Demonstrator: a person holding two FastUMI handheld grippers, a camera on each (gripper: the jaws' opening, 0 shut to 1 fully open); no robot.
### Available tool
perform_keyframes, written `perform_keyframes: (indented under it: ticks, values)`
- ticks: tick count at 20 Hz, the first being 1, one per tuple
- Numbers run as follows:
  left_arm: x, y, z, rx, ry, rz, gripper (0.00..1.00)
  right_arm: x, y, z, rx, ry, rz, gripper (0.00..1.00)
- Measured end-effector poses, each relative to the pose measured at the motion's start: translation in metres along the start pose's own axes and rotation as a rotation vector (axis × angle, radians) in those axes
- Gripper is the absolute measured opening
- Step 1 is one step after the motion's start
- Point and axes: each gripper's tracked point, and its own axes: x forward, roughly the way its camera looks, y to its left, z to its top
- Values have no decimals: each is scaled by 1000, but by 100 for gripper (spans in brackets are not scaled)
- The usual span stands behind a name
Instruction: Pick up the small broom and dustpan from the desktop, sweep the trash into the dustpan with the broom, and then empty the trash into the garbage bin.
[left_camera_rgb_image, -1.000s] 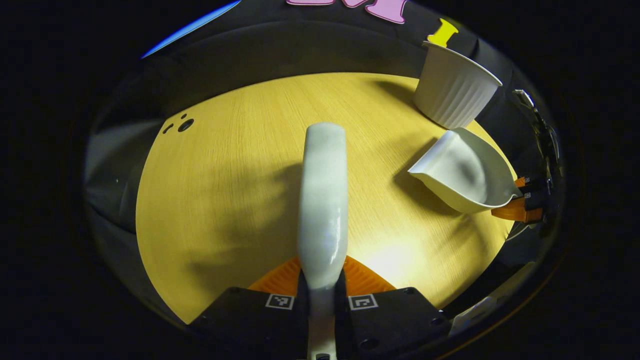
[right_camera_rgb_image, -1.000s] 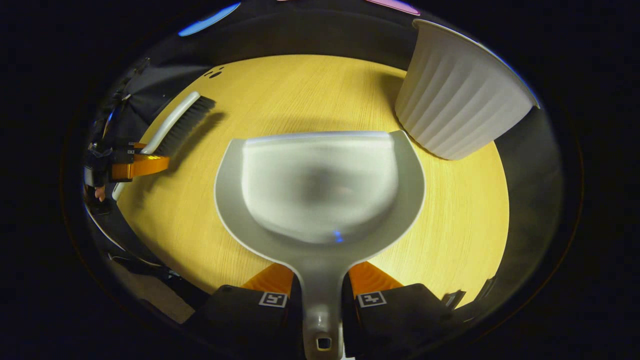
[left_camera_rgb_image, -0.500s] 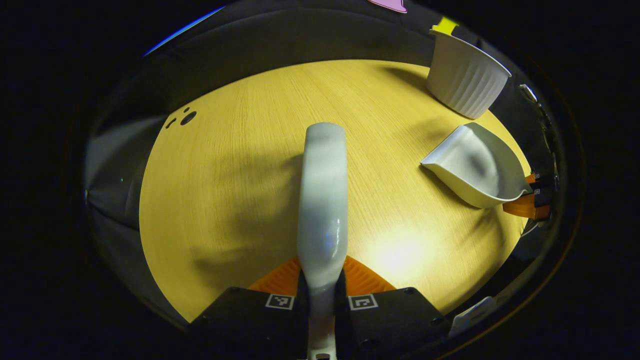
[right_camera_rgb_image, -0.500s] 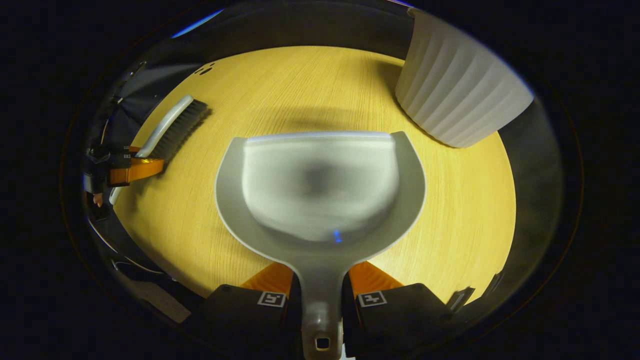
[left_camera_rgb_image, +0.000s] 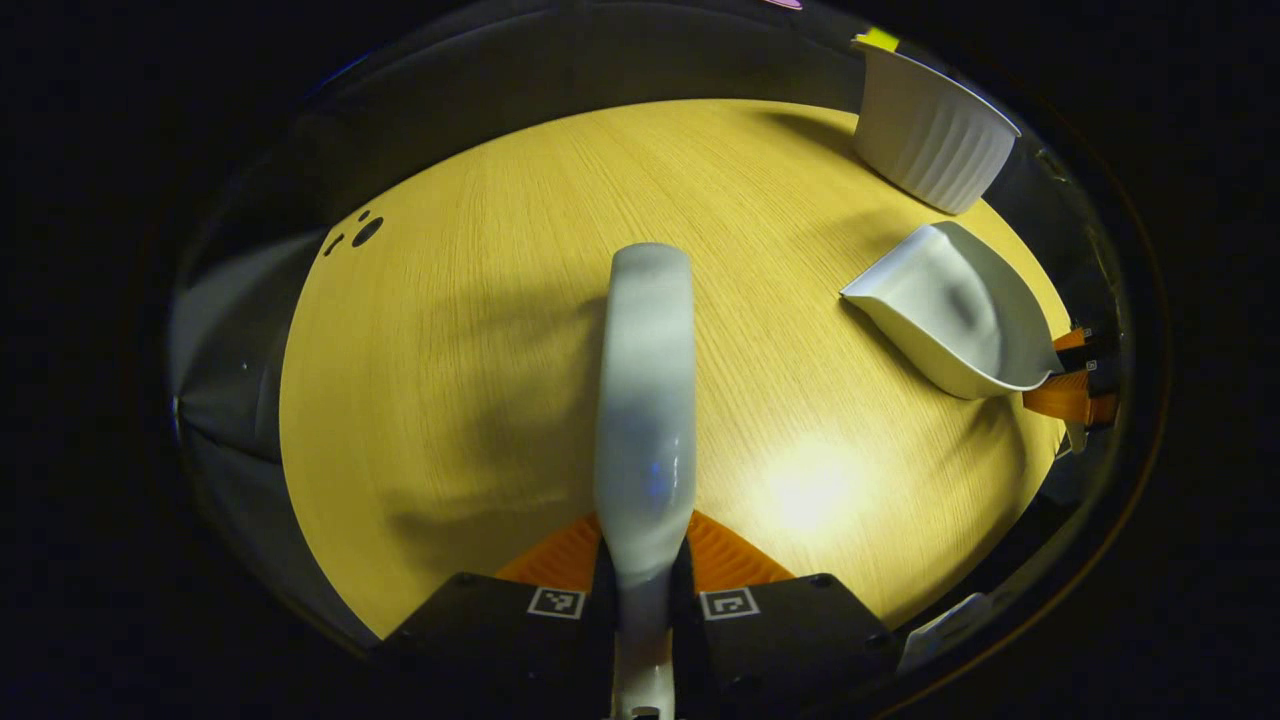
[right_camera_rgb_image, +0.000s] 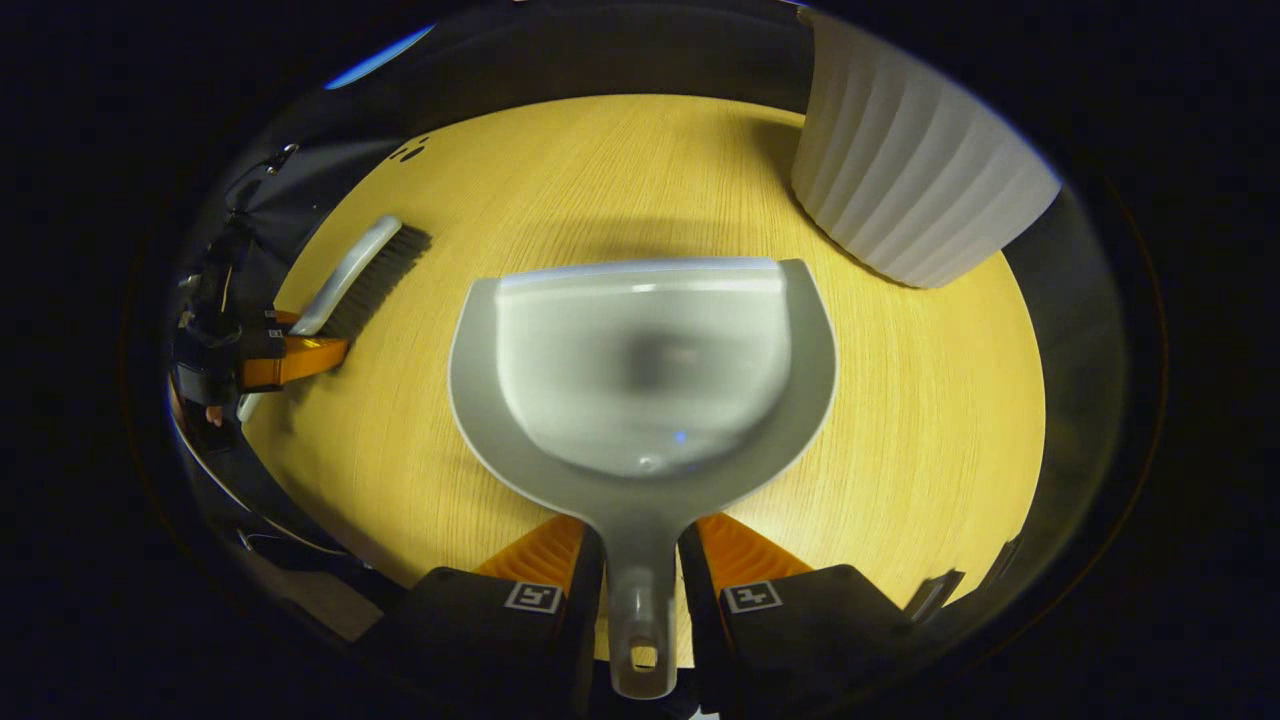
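My left gripper (left_camera_rgb_image: 645, 535) is shut on the handle of the white broom (left_camera_rgb_image: 645, 390), which points forward over the wooden tabletop (left_camera_rgb_image: 460, 380). In the right gripper view the broom (right_camera_rgb_image: 362, 272) shows dark bristles at the far left, with the left gripper (right_camera_rgb_image: 295, 357) on its handle. The white dustpan (right_camera_rgb_image: 640, 370) lies flat on the table, mouth away from me. Its handle runs between the fingers of my right gripper (right_camera_rgb_image: 640, 545), which stands open with a thin gap on each side. In the left gripper view, the dustpan (left_camera_rgb_image: 950, 315) and the right gripper (left_camera_rgb_image: 1065, 385) sit at the right.
A white ribbed garbage bin (right_camera_rgb_image: 915, 185) stands upright at the table's far right, just beyond the dustpan; it also appears as the bin (left_camera_rgb_image: 930, 130) in the left gripper view. Small dark holes (left_camera_rgb_image: 362, 230) mark the table's far left. The table's round edge drops into dark surroundings.
The right gripper's fingers have parted from the dustpan handle, and the dustpan has slid slightly forward, showing the handle's end hole. The left gripper still holds the broom, almost unmoved.
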Motion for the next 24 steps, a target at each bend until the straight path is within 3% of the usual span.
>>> perform_keyframes:
  ticks: [5, 6, 9, 10, 11, 12, 13, 16, 20, 24]
  values:
    - [-10, 5, 1, 20, -10, 18, 27, -16, 2, 3, 25, -33, 17, 42]
    - [-16, 5, 3, 28, -19, 25, 39, -22, 2, 3, 25, -44, 21, 45]
    - [-33, 9, 12, 52, -62, 54, 34, -48, 0, 10, 15, -100, 24, 48]
    - [-44, 8, 13, 47, -84, 56, 42, -57, -1, 17, 16, -131, 24, 45]
    - [-54, 7, 17, 41, -114, 54, 42, -71, -1, 24, 20, -166, 23, 44]
    - [-68, 7, 24, 37, -158, 52, 43, -85, -1, 33, 26, -205, 23, 48]
    - [-85, 5, 34, 36, -215, 48, 42, -100, 0, 42, 34, -246, 26, 42]
    - [-143, -3, 72, 22, -429, 34, 42, -144, 3, 74, 38, -400, 23, 41]
    - [-225, -6, 128, -80, -698, -9, 42, -208, 12, 124, -14, -626, -8, 41]
    - [-304, 3, 175, -131, -891, 34, 42, -269, 26, 162, -77, -843, -48, 41]
